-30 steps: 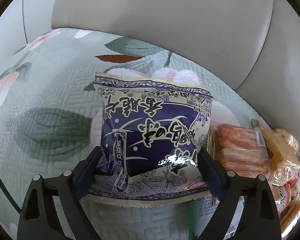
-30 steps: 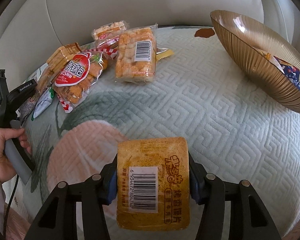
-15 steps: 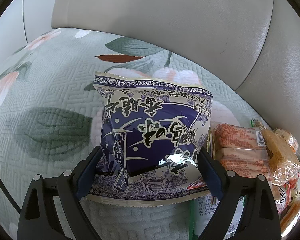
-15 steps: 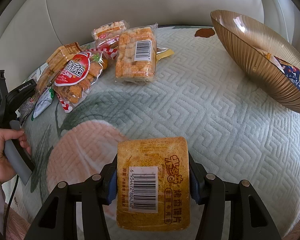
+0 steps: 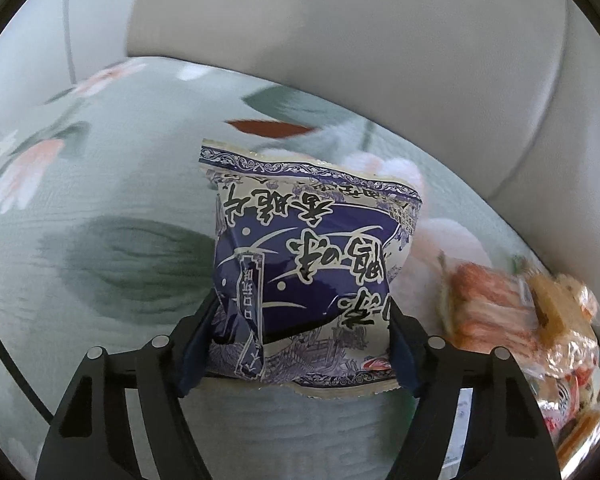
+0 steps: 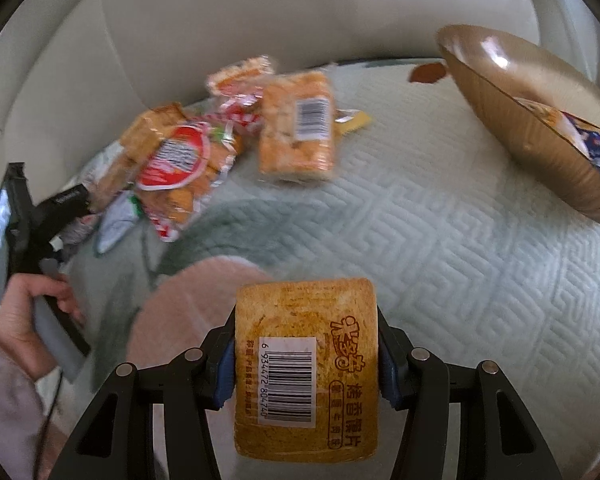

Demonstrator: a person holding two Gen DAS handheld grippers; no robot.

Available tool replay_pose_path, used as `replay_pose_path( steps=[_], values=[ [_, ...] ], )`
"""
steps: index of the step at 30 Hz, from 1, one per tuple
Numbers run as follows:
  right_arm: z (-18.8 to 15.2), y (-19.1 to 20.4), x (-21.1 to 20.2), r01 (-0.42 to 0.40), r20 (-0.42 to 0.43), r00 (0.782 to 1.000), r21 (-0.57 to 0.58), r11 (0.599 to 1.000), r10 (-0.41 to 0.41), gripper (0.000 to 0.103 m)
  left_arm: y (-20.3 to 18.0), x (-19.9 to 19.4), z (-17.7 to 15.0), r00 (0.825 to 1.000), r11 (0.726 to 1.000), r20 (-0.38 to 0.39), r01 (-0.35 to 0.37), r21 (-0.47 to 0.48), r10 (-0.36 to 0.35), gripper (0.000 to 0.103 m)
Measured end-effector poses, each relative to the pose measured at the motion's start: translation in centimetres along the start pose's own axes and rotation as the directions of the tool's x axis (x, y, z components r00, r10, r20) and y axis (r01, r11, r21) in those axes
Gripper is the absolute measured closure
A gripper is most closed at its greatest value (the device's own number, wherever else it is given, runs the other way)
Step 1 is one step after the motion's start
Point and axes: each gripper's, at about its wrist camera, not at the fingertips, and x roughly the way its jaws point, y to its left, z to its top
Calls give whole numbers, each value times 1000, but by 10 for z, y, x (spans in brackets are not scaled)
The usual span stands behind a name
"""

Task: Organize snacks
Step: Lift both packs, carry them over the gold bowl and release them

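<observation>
A pale-green floral quilt (image 6: 440, 216) covers the sofa seat under me. My left gripper (image 5: 300, 344) is clamped on a blue-and-white snack bag (image 5: 312, 264). My right gripper (image 6: 306, 364) pinches a toast slice packet (image 6: 306, 364), with the gold bowl (image 6: 512, 120) ahead right and loose snacks (image 6: 228, 140) ahead left.

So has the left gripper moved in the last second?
Yes. The left gripper, shut on the purple snack bag, has lifted and swung left; the snack pile slid rightward.
</observation>
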Motion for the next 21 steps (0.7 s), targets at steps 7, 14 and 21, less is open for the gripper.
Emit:
replay_pose_path(
  steps=[7, 14, 21],
  values=[
    [3, 20, -11, -87, 47, 995, -69, 994, 90, 49, 8, -28, 4, 997, 1000, 71, -12, -18, 13, 32],
    [18, 36, -37, -148, 124, 978, -149, 978, 167, 49, -17, -66, 10, 984, 995, 176, 16, 94, -32, 32],
    [65, 27, -71, -182, 208, 955, -144, 973, 210, 49, -59, -100, 8, 971, 964, 220, 30, 265, -91, 32]
  ],
)
